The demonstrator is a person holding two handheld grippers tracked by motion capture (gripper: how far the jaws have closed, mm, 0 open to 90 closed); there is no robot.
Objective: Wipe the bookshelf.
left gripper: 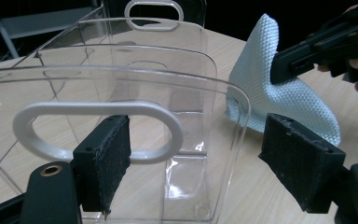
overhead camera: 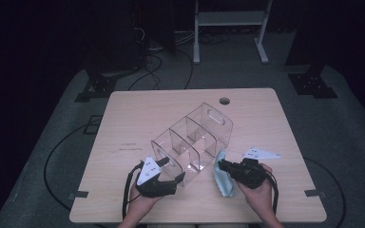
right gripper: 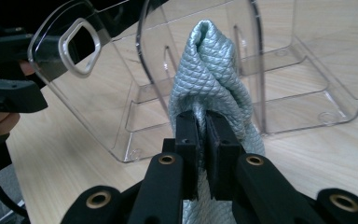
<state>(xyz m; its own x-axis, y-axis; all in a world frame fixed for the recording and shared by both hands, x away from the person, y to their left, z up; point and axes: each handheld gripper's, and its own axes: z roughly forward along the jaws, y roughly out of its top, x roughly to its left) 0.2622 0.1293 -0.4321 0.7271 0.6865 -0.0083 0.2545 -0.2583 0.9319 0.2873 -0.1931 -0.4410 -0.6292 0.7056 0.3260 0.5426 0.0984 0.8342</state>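
Two tongs work at the near edge of the bench (overhead camera: 138,107). The right tongs (right gripper: 204,135) are clamped tight on a pale blue cloth (right gripper: 209,79), whose free end stands up bunched just in front of a clear plastic organizer (overhead camera: 192,140). The left tongs (left gripper: 196,158) stand partly open around the organizer's near end wall: one pad sits in front of the white-rimmed handle slot (left gripper: 98,130), the other stands off the wall's outer edge, and neither presses on the plastic. The organizer lies tipped on its side mid-bench, dividers showing, its far handle end pointing away.

Risk, as I judge it: with nothing pinning the organizer, a wipe from the cloth could shove the light box across the bench or roll it. The bunched cloth could also snag on a divider and pull from its narrow pinch.

Both hands come in low from the near edge, the left hand (overhead camera: 140,202) angled toward the organizer's end wall, the right hand (overhead camera: 259,190) pointing its tongs inward at the open side.
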